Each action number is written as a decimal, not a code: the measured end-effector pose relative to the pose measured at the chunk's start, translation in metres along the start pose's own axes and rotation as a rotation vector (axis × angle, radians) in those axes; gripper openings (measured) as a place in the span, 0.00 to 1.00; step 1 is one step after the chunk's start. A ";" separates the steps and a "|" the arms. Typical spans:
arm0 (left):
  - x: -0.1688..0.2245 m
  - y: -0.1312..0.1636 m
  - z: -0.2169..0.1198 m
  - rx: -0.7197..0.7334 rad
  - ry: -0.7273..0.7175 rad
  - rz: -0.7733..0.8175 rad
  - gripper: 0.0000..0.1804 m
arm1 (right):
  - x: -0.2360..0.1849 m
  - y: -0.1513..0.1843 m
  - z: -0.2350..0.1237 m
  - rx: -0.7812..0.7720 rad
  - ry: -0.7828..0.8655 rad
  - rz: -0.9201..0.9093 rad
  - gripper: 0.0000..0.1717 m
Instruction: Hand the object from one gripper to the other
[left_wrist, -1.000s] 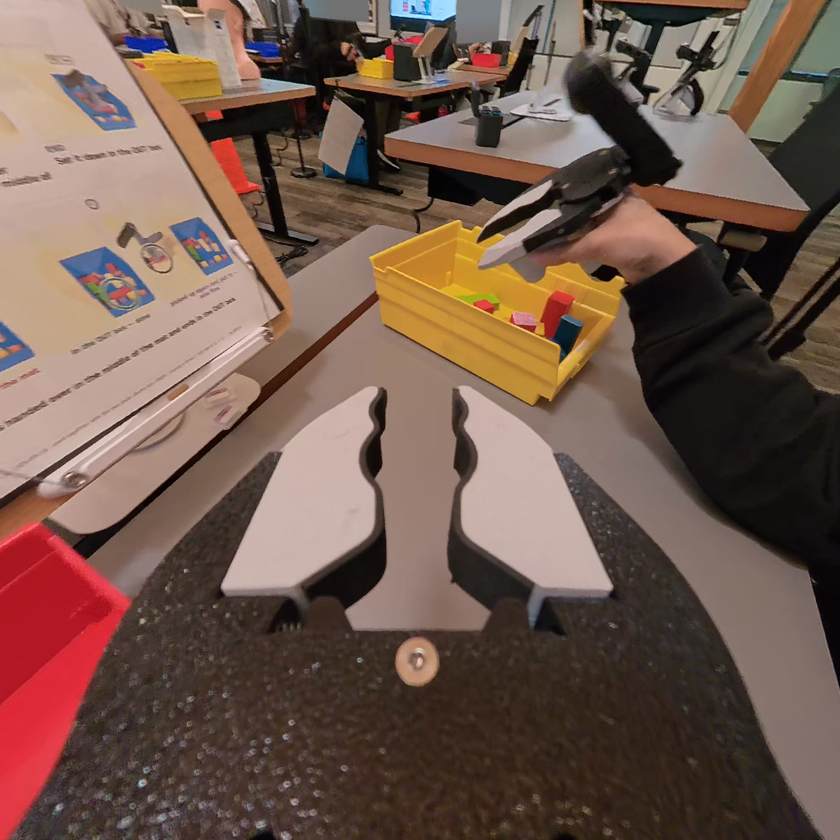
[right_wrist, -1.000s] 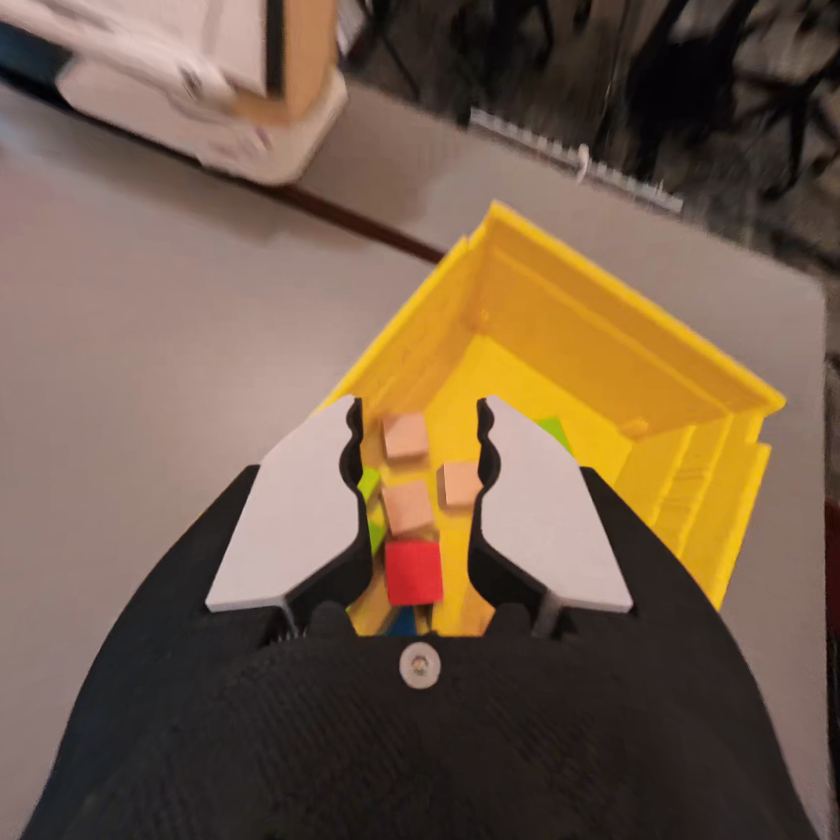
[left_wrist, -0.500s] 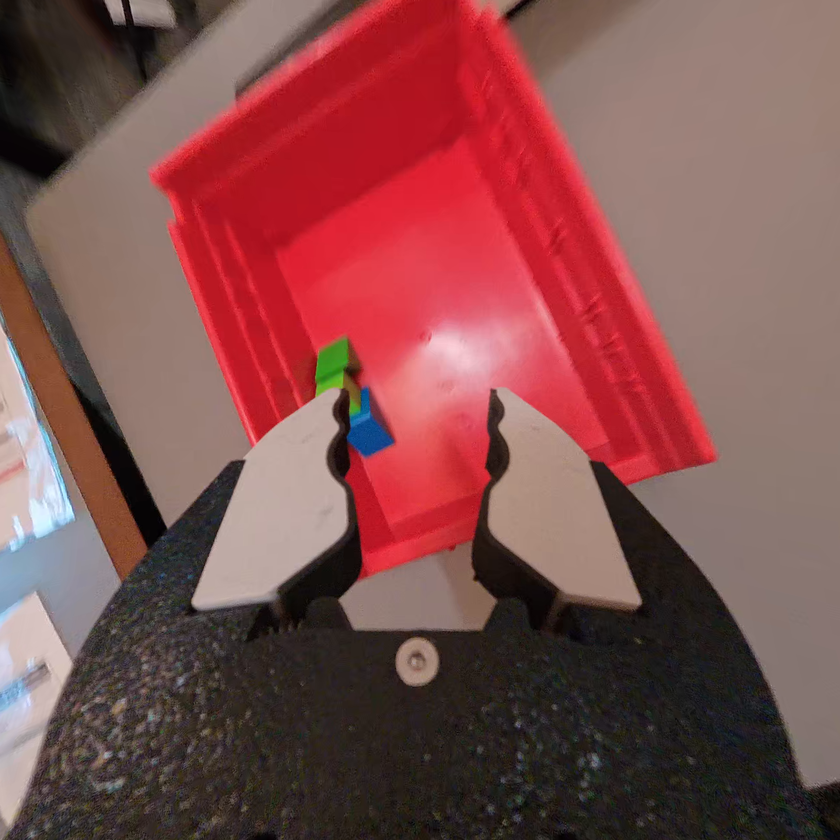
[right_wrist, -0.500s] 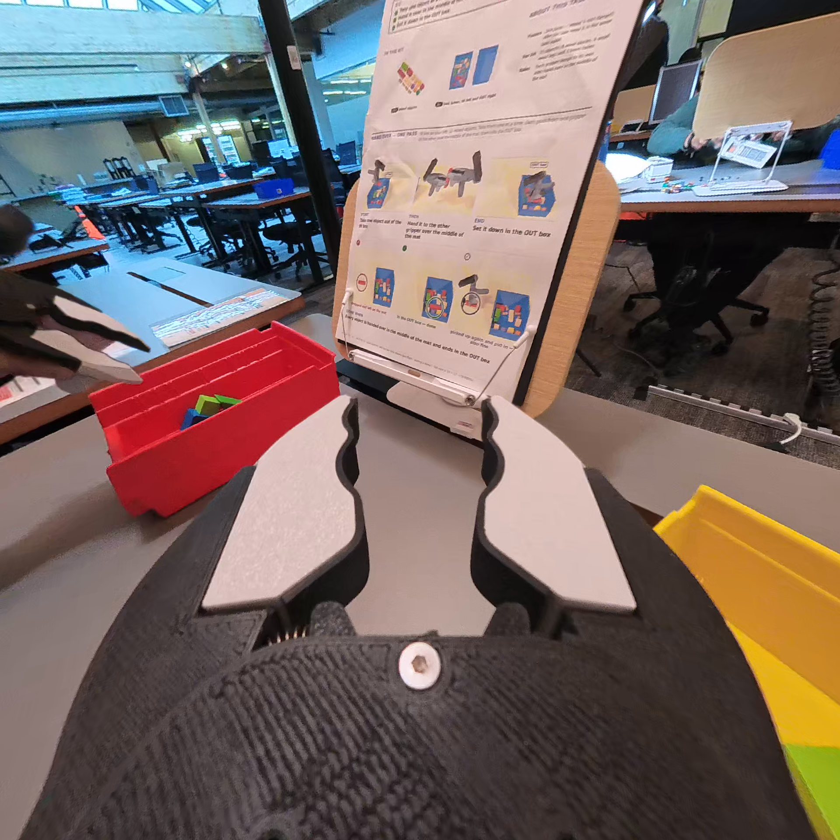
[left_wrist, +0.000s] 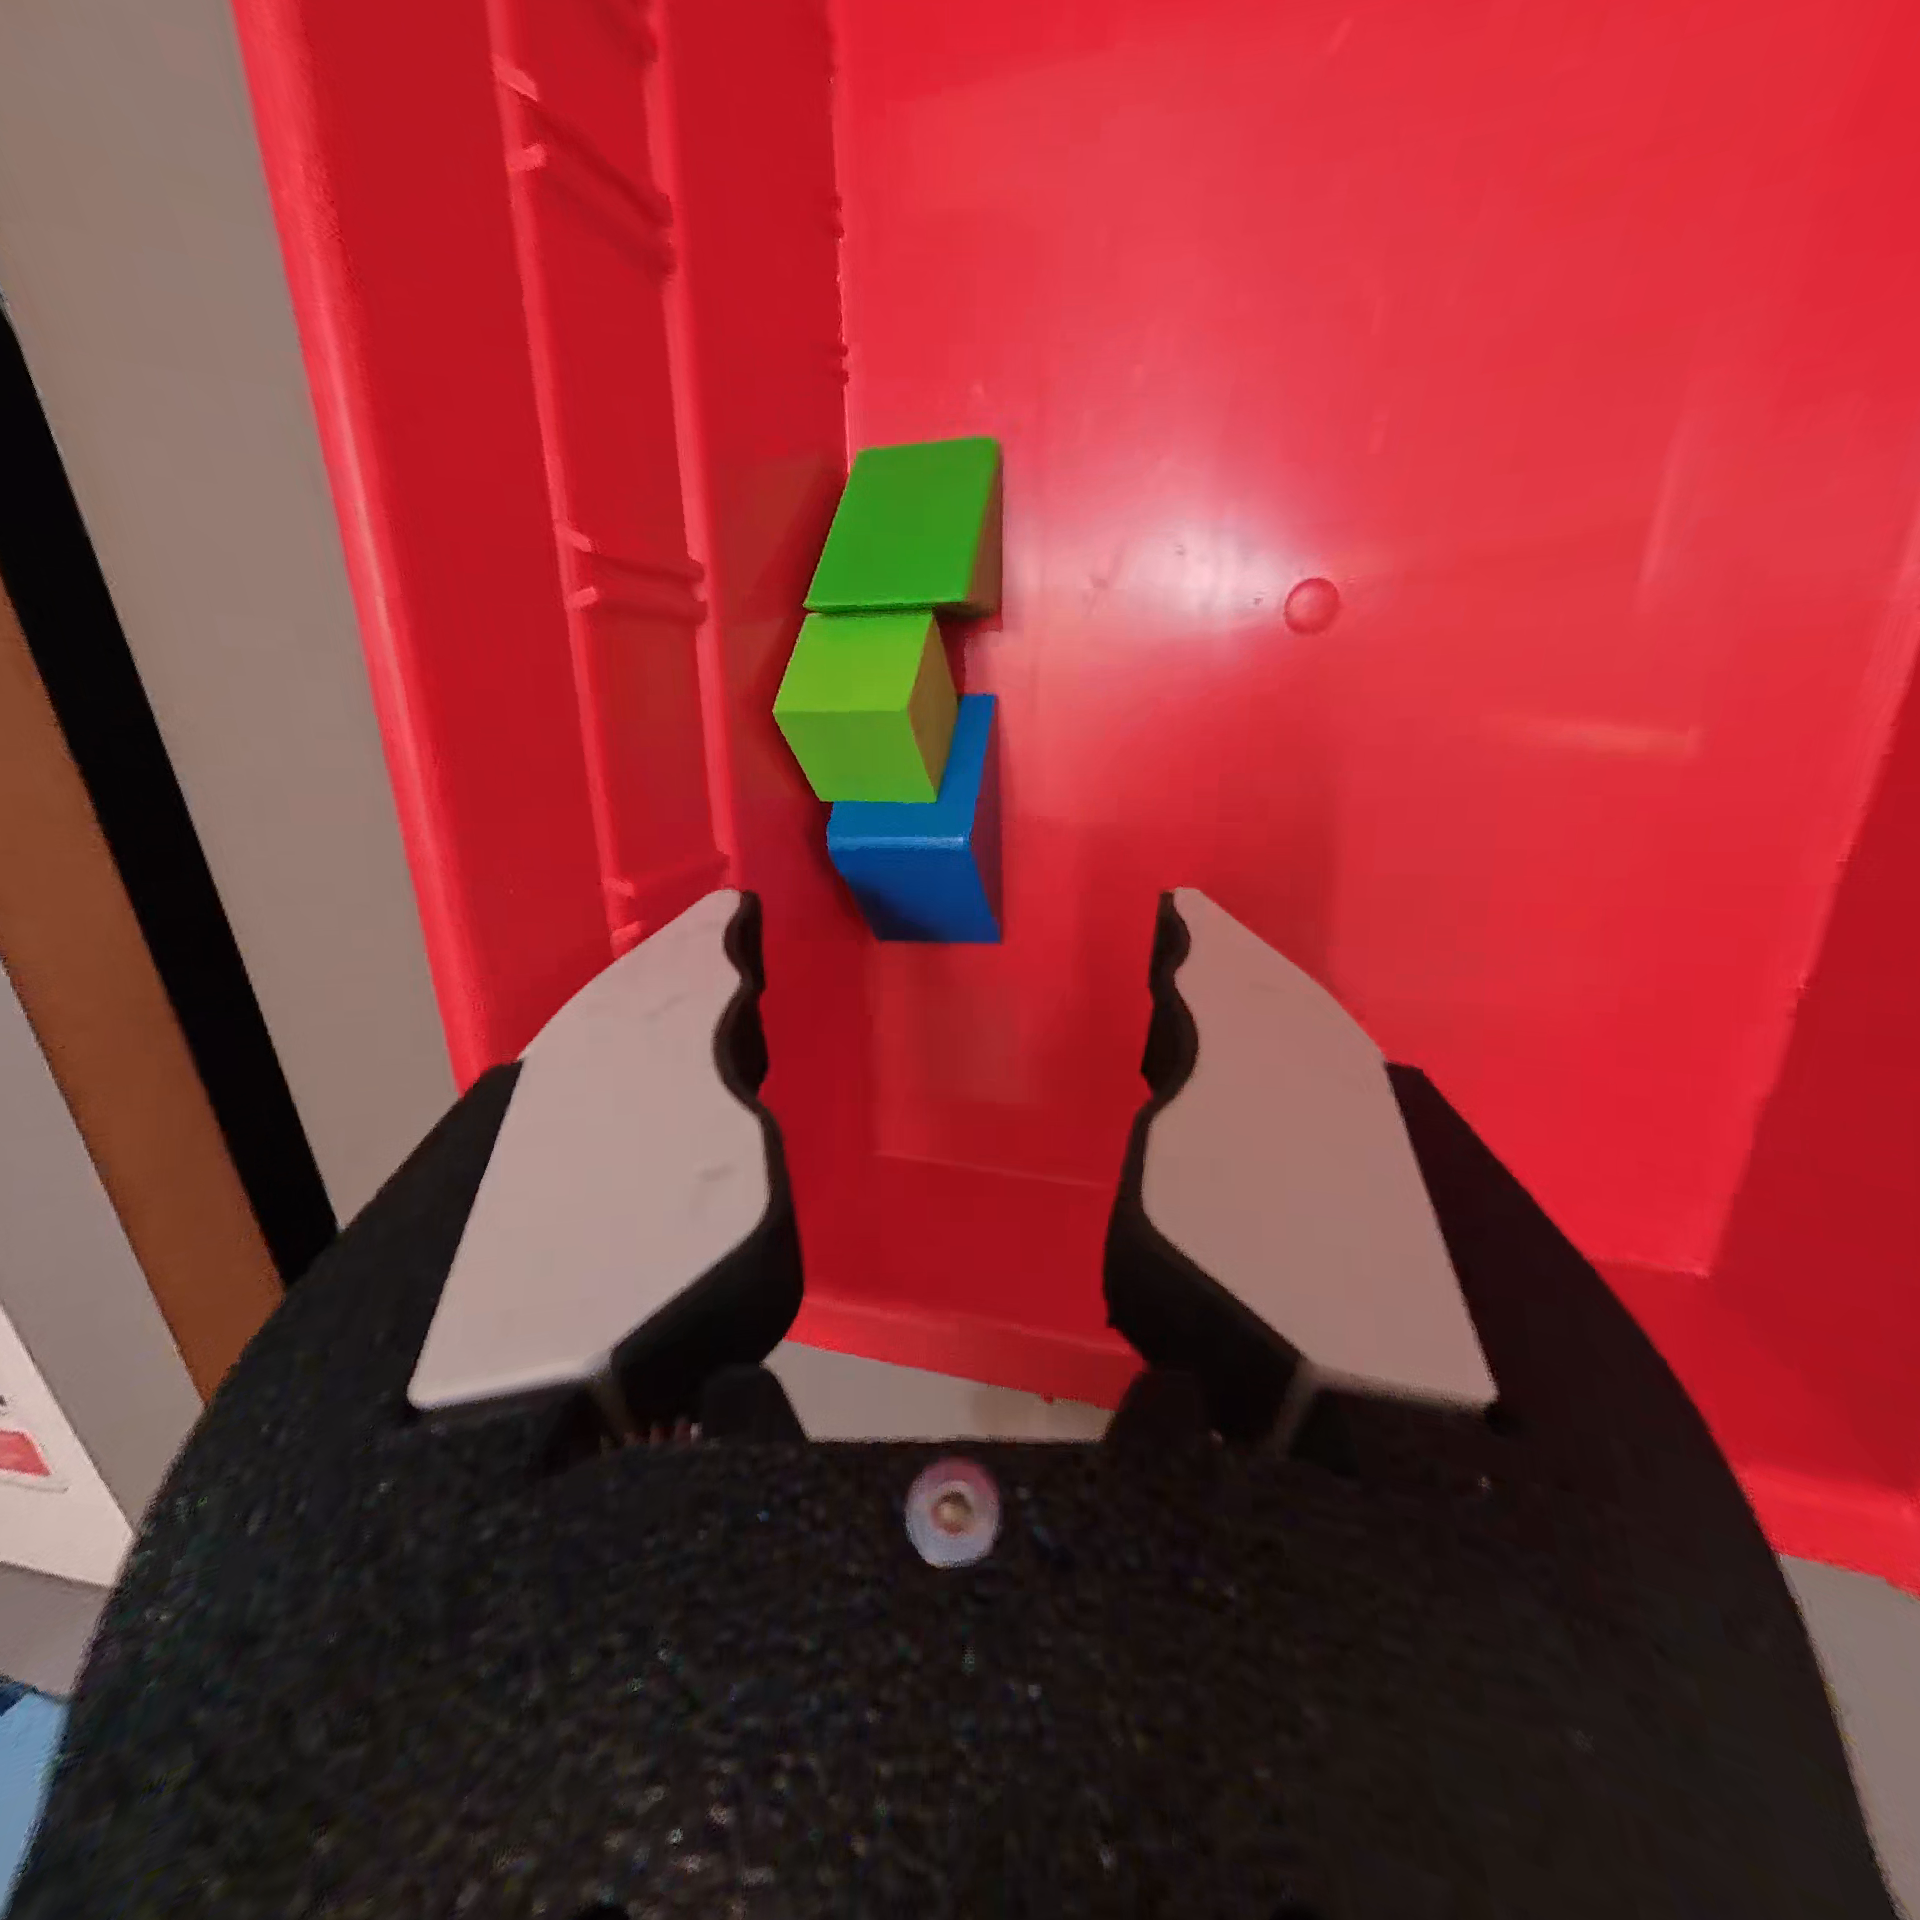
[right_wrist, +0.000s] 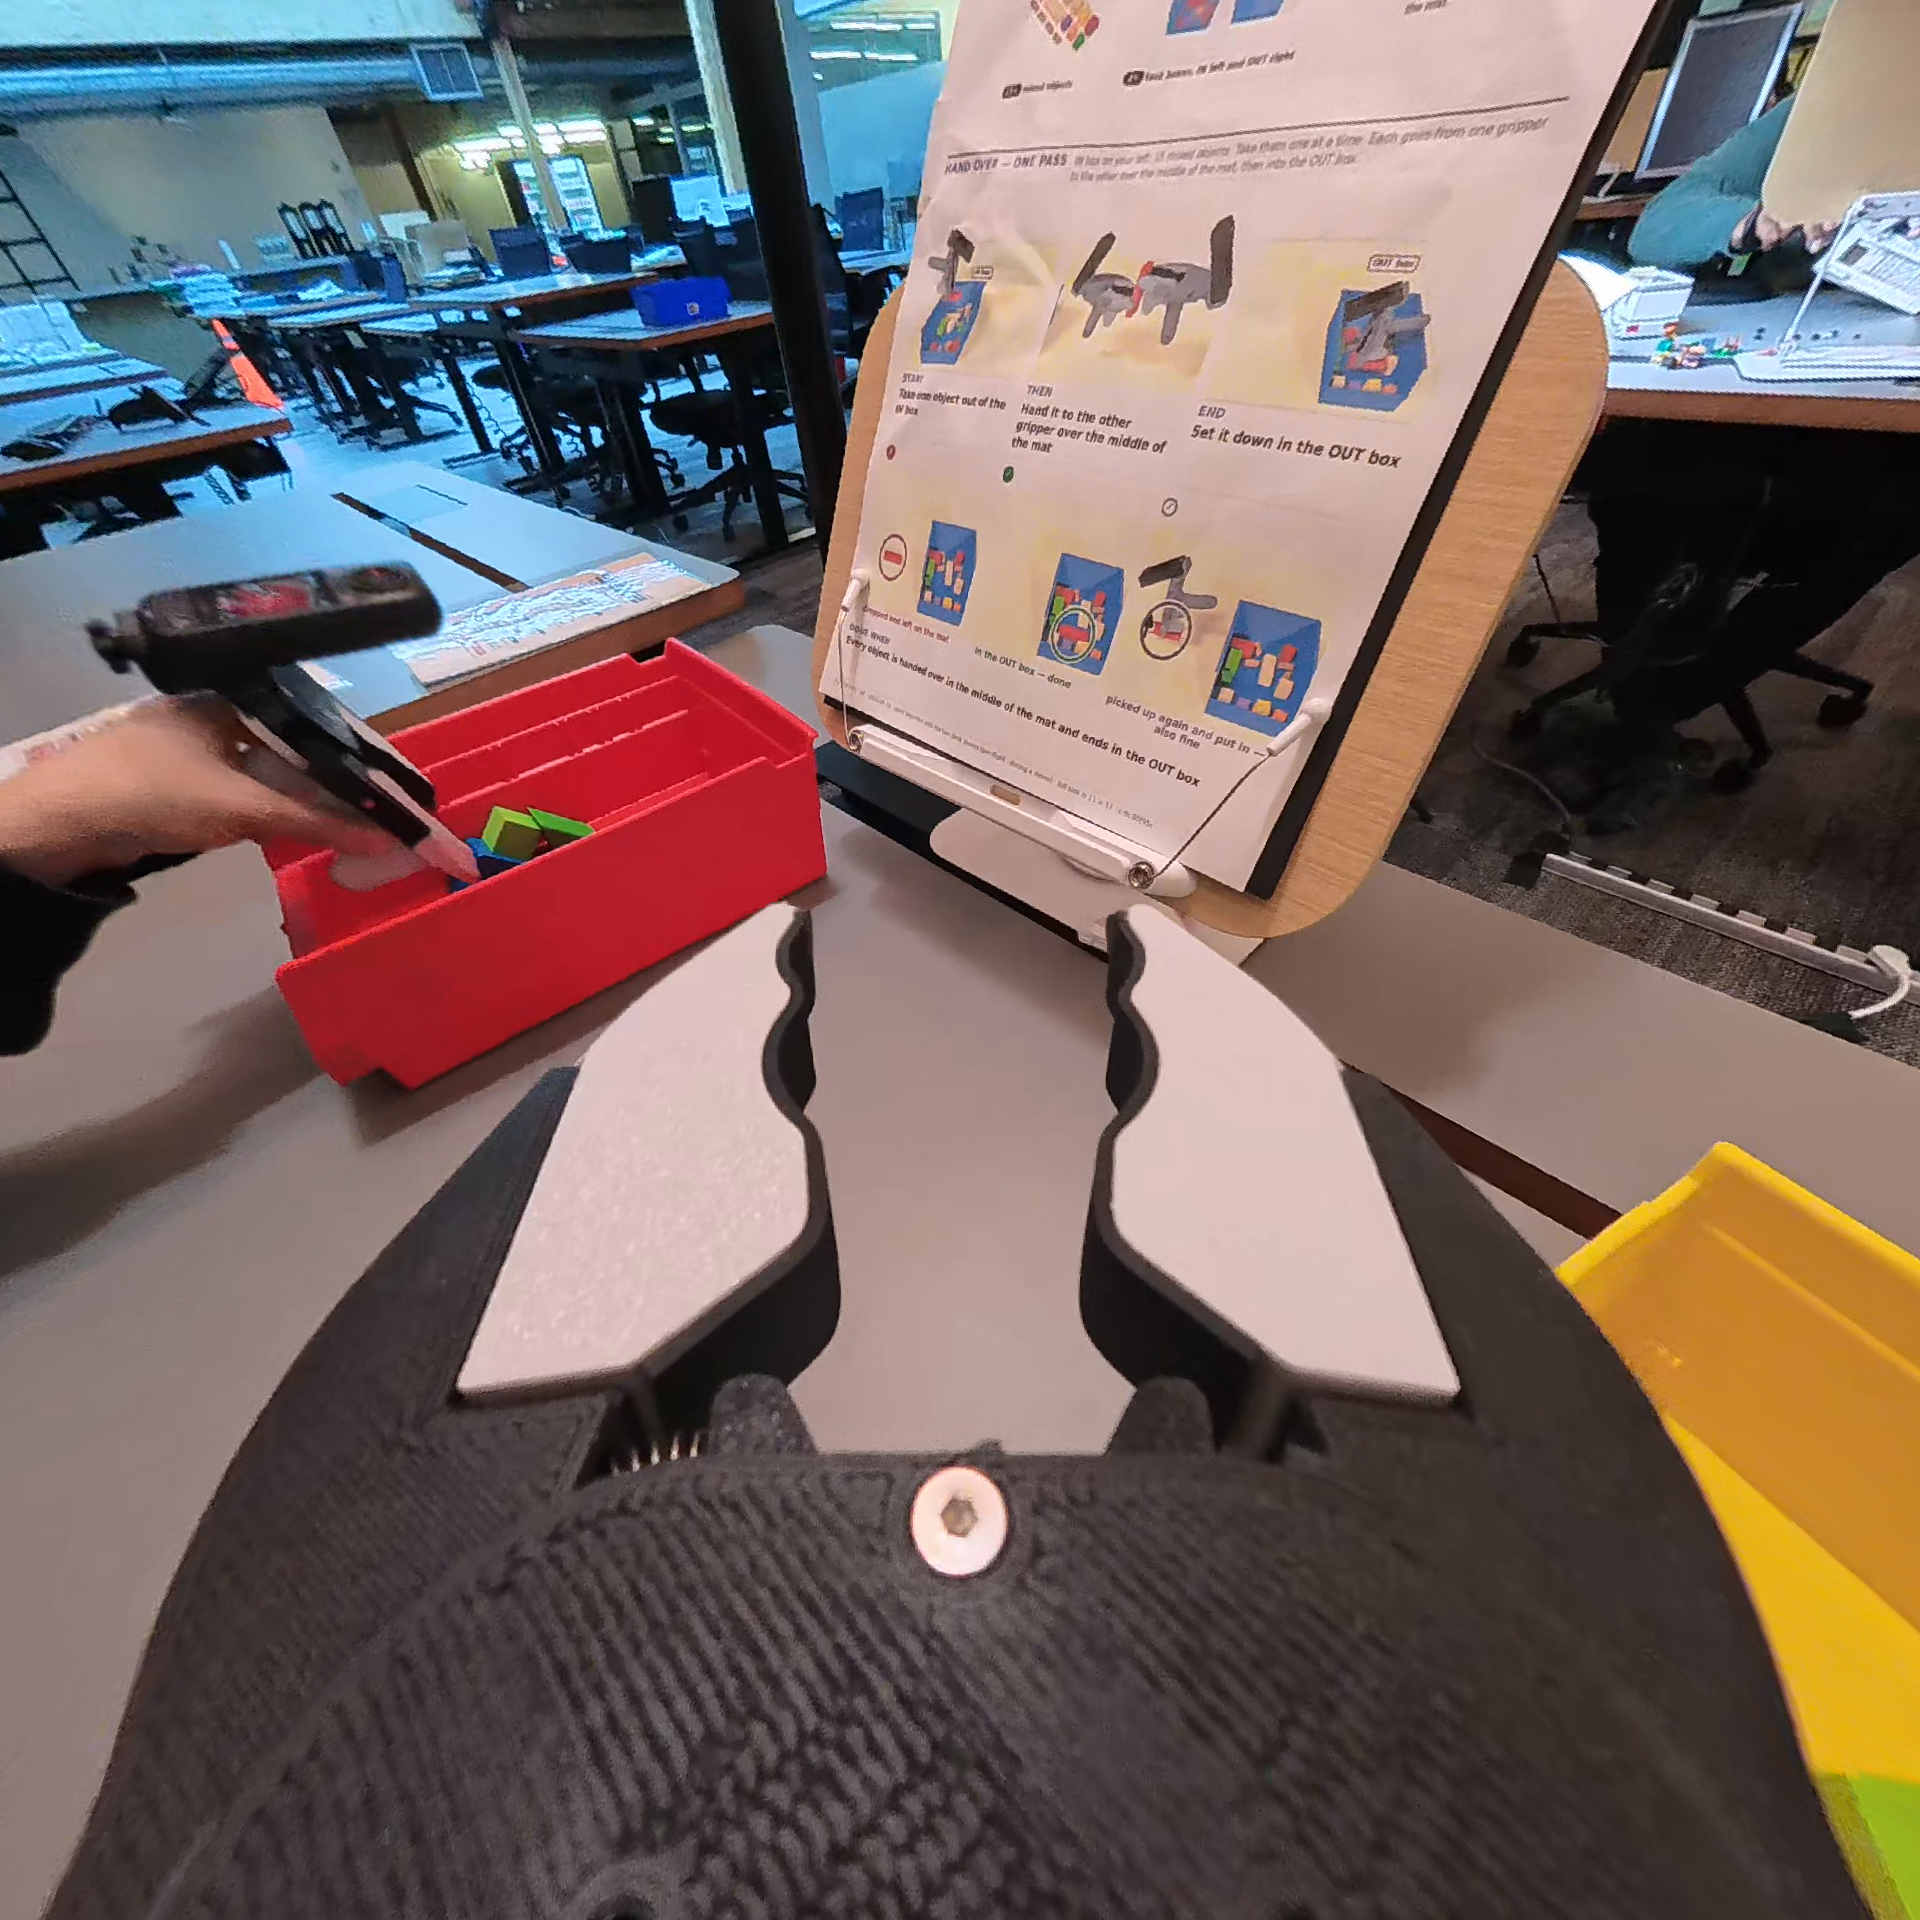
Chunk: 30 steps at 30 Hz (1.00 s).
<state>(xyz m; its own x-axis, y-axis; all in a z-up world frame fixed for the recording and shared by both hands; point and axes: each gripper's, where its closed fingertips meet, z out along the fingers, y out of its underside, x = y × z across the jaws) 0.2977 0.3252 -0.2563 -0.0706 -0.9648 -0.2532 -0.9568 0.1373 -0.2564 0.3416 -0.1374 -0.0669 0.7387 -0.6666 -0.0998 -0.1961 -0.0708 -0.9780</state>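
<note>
Left wrist view: your left gripper (left_wrist: 956, 914) hangs spread wide and empty, blue block (left_wrist: 920, 862) just ahead, hugging the red bin (left_wrist: 1351, 312) wall; closing now risks dragging the touching green cube (left_wrist: 857, 707).

Red bin (left_wrist: 1351, 520) floor is lying mostly bare on its right side, leaving a gripper room to drop in. Three blocks, green (left_wrist: 904, 525), lighter green (left_wrist: 857, 717) and blue (left_wrist: 920, 878), are crowding the ribbed left wall (left_wrist: 582, 520), leaving little room on that side. Grey table (right_wrist: 956, 1091) between red bin and yellow bin (right_wrist: 1766, 1351) is sitting open; document stand (right_wrist: 1455, 665) is blocking the far edge.
</note>
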 end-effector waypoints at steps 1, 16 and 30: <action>0.001 0.000 0.003 -0.008 -0.002 -0.001 0.38 | -0.001 0.000 0.000 0.002 -0.006 0.003 0.32; 0.004 0.000 0.024 -0.056 -0.007 -0.036 0.29 | -0.004 0.004 0.007 -0.014 -0.029 0.002 0.32; 0.016 -0.002 0.010 -0.015 0.130 -0.115 0.37 | -0.003 0.006 0.008 -0.019 -0.030 0.007 0.32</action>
<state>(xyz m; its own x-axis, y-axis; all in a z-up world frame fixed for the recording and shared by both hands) 0.3009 0.3116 -0.2696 0.0044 -0.9950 -0.0995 -0.9647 0.0220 -0.2625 0.3429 -0.1298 -0.0740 0.7564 -0.6444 -0.1121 -0.2131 -0.0808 -0.9737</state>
